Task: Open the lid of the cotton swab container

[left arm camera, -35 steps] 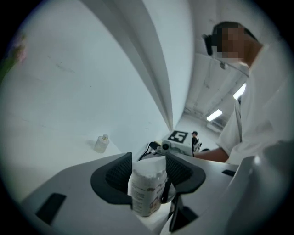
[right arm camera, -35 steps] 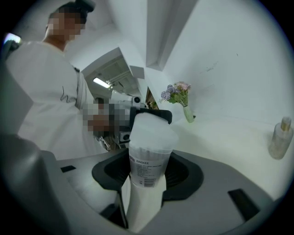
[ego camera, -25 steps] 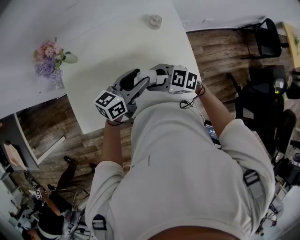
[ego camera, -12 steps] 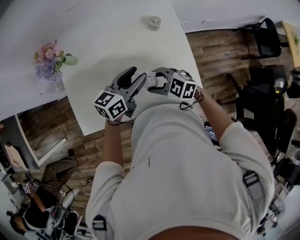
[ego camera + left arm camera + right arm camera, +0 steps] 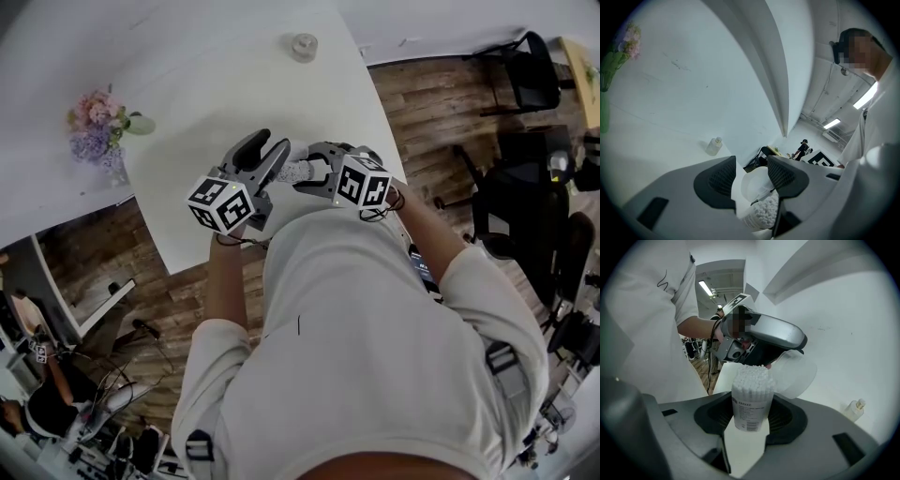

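Observation:
A clear cotton swab container [image 5: 750, 399], packed with white swabs [image 5: 764, 212], stands upright between my right gripper's [image 5: 750, 417] pads, which press on its two sides. Its round translucent lid [image 5: 794, 375] is swung open to one side, still joined at the rim. My left gripper [image 5: 752, 176] reaches in from the opposite side; its jaws have just been closing and the lid [image 5: 752, 187] sits between them, with a thin gap showing at one pad. In the head view both grippers [image 5: 265, 153] [image 5: 305, 169] meet over the table's near edge, with the container [image 5: 294, 172] between them.
The white table [image 5: 216, 84] carries a small bottle [image 5: 303, 44] at its far side and a vase of flowers [image 5: 98, 127] at its left corner. Its near edge is right under the grippers. Dark chairs [image 5: 534, 80] stand on the wood floor to the right.
The right gripper's marker cube has rolled and dropped a little toward the person. The left gripper has tipped slightly and its jaws have narrowed around the lid.

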`<action>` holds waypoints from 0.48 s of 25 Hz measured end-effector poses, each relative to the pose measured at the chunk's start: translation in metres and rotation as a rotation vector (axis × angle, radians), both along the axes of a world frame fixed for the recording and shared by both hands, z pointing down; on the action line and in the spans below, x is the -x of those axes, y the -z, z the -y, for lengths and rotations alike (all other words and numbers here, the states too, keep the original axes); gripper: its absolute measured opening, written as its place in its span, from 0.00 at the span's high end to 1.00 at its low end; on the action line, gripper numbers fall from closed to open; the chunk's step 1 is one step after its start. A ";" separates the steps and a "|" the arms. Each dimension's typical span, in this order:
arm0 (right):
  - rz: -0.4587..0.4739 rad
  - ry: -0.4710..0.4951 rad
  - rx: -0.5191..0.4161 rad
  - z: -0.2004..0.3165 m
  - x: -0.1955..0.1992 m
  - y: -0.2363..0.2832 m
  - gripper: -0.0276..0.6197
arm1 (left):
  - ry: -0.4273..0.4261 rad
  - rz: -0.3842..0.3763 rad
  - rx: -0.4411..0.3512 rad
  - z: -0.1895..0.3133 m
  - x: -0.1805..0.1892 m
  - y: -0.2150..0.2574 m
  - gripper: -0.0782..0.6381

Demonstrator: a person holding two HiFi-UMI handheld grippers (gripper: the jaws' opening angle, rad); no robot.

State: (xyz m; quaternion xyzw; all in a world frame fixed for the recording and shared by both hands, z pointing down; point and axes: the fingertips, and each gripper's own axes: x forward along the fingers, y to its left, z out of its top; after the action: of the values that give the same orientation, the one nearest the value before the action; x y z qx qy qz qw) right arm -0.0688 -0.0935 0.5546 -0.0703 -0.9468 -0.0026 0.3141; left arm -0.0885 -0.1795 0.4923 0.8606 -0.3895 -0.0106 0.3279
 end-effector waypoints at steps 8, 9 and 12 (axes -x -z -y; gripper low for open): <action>0.026 -0.138 0.057 0.015 -0.008 -0.003 0.66 | -0.010 0.020 -0.016 0.003 -0.006 0.001 0.58; 0.030 -0.173 0.070 0.020 -0.011 -0.004 0.66 | -0.006 0.029 -0.022 0.002 -0.004 0.001 0.58; 0.044 -0.270 0.102 0.035 -0.020 -0.005 0.66 | 0.021 0.060 -0.026 0.001 0.005 -0.002 0.58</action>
State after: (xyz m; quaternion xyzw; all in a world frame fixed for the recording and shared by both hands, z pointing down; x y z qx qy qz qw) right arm -0.0485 -0.1288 0.5595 0.0418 -0.9532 0.0862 0.2867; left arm -0.0932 -0.1808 0.4942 0.8606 -0.4082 0.0068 0.3045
